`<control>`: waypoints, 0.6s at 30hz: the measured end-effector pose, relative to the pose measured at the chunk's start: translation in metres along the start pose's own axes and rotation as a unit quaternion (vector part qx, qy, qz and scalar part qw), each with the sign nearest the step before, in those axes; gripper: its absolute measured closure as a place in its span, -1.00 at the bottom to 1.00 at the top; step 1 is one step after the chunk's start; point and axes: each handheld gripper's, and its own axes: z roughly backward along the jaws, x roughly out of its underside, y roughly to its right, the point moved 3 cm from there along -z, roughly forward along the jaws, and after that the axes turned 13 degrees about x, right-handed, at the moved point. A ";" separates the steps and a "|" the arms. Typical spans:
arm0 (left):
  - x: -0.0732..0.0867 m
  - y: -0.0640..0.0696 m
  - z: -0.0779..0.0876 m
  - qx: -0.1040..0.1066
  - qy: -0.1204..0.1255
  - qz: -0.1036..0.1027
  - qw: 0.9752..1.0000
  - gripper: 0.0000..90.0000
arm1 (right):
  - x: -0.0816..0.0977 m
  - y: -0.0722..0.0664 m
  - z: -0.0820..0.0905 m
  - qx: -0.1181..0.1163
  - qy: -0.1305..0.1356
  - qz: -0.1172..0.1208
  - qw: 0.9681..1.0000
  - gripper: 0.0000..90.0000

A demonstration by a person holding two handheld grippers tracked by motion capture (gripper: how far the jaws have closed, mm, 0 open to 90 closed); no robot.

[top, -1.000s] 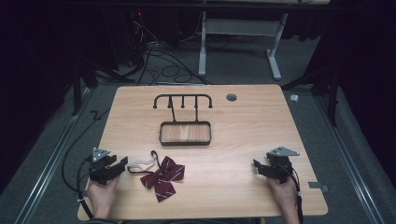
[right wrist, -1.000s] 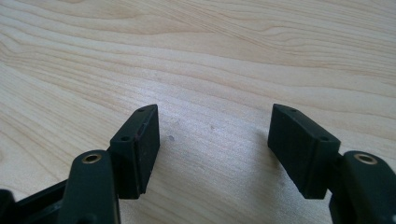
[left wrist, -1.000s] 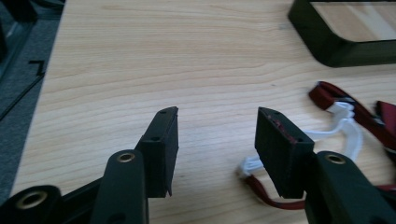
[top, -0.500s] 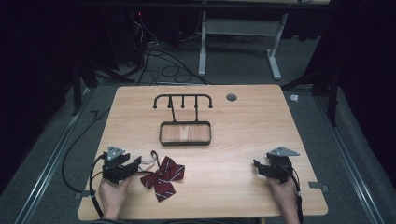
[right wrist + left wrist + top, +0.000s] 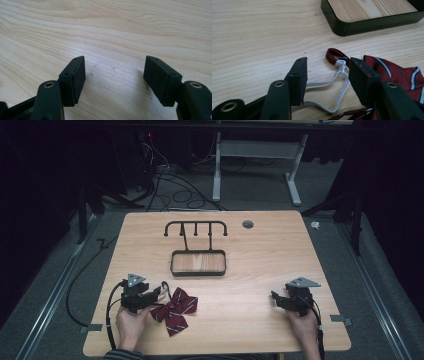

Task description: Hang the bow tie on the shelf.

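A dark red bow tie [image 5: 175, 309] with white stripes lies near the table's front left. Its white plastic neck strap [image 5: 338, 83] and a red loop [image 5: 334, 55] lie between the jaws of my left gripper [image 5: 327, 71], which is open and low over the table. In the high view the left gripper [image 5: 159, 292] sits just left of the bow tie, its tips at the tie's edge. My right gripper [image 5: 274, 297] rests near the front right, open, with bare wood between its jaws [image 5: 113, 68].
A black-rimmed wooden tray [image 5: 198, 262] with a black hook rack [image 5: 196, 226] behind it stands mid-table; the tray's corner [image 5: 342, 25] lies ahead of the left gripper. A round grommet [image 5: 248, 224] sits near the far edge. Cables trail from both grippers off the front.
My left gripper has slid rightward across the table up to the bow tie, so the strap now lies between its jaws. The right gripper has stayed put.
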 end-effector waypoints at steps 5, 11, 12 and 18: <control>-0.004 0.001 -0.010 -0.002 -0.005 0.005 1.000 0.13 | 0.000 0.000 0.000 0.000 0.000 -0.001 1.000 -0.21; -0.006 0.002 -0.021 -0.009 -0.020 0.007 1.000 0.13 | 0.000 0.000 0.000 -0.001 0.000 0.000 1.000 -0.21; -0.006 0.002 -0.022 -0.009 -0.020 0.007 1.000 0.13 | 0.000 0.000 0.000 0.000 0.000 -0.001 1.000 -0.21; -0.010 0.003 -0.031 -0.011 -0.026 0.008 1.000 0.14 | 0.000 0.000 0.000 0.000 0.000 -0.001 1.000 -0.21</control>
